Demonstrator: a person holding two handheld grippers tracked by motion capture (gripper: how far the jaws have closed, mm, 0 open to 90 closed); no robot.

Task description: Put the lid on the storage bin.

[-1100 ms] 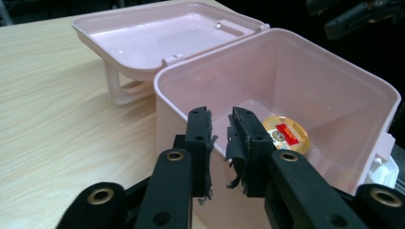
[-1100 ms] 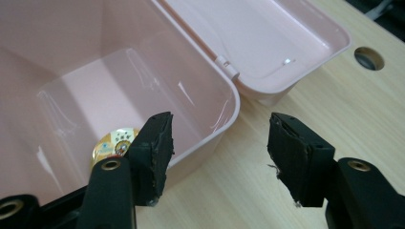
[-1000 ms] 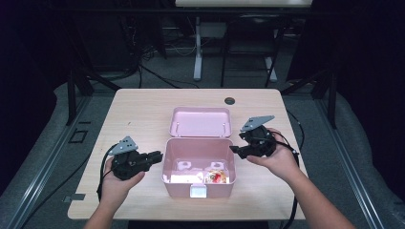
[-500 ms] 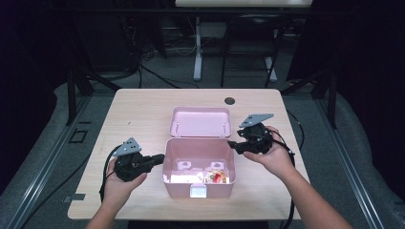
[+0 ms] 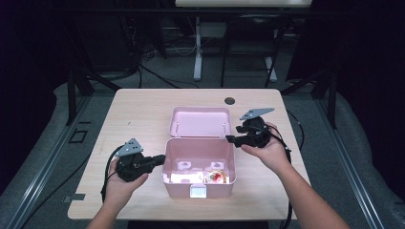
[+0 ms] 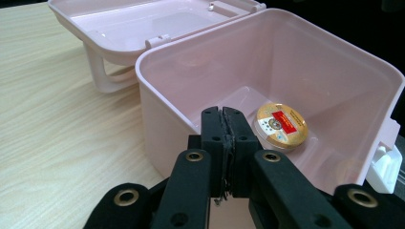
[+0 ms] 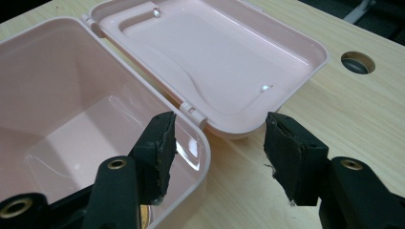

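An open pink box (image 5: pixel 198 157) stands mid-table with its lid (image 5: pixel 200 121) laid flat behind it. Inside lies a round gold tin with a red label (image 6: pixel 281 125) (image 5: pixel 216 176). My left gripper (image 5: pixel 160 160) is shut with nothing between its jaws, its tip (image 6: pixel 224 138) just at the box's left wall (image 6: pixel 162 129). My right gripper (image 5: pixel 230 140) is open at the box's back right corner. Its fingers (image 7: pixel 160 143) straddle that corner of the rim and the hinge (image 7: pixel 193 112), with the lid (image 7: pixel 215 52) just beyond, gripping nothing.
A white latch (image 5: pixel 198 192) sticks out of the box's front wall (image 6: pixel 384 162). A round cable hole (image 5: pixel 229 100) (image 7: pixel 358 62) sits in the wooden table behind the lid. Bare tabletop (image 5: pixel 129 124) lies to the left of the box and to its right.
My right gripper has edged left to the box's back right corner. The left gripper has slid slightly right, up to the box's left wall. The box has not moved.
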